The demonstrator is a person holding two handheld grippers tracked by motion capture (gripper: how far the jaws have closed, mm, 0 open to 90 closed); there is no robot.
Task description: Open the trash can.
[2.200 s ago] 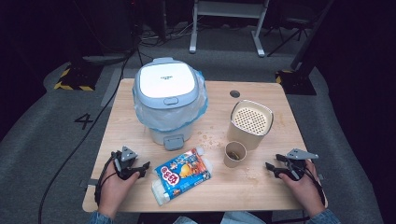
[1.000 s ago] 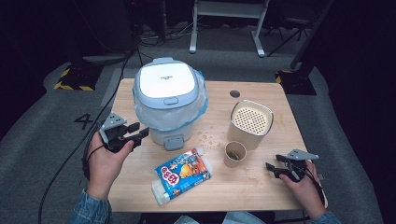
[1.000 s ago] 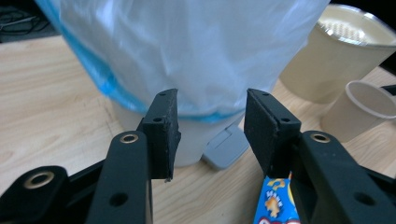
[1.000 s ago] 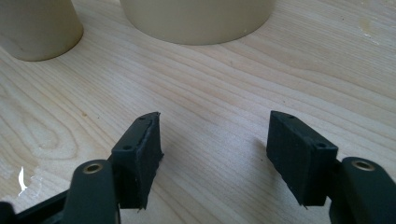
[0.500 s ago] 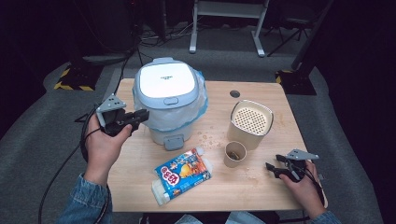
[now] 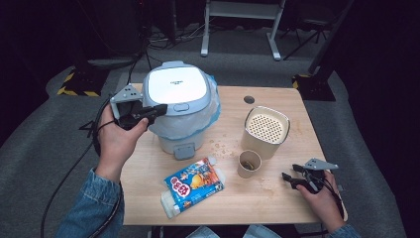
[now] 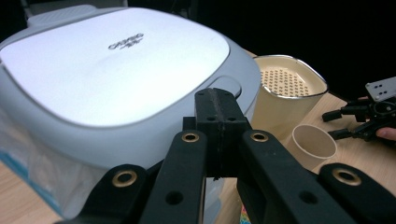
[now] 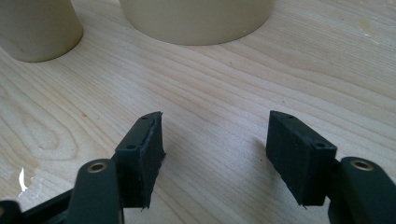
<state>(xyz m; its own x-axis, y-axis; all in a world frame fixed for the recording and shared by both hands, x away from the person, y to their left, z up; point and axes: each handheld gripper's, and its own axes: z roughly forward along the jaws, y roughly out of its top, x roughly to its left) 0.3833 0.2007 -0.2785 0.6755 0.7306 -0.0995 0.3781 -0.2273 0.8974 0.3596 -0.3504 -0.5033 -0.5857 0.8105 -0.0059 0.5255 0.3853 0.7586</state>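
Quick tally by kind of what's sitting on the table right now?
Lidded bin with liner: 1
Beige container with perforated top: 1
Beige cup: 1
Snack pack: 1
Total: 4

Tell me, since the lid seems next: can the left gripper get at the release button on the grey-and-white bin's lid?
Probably yes: the left gripper, shut, hovers beside the grey-and-white bin, with nothing between it and the release button.
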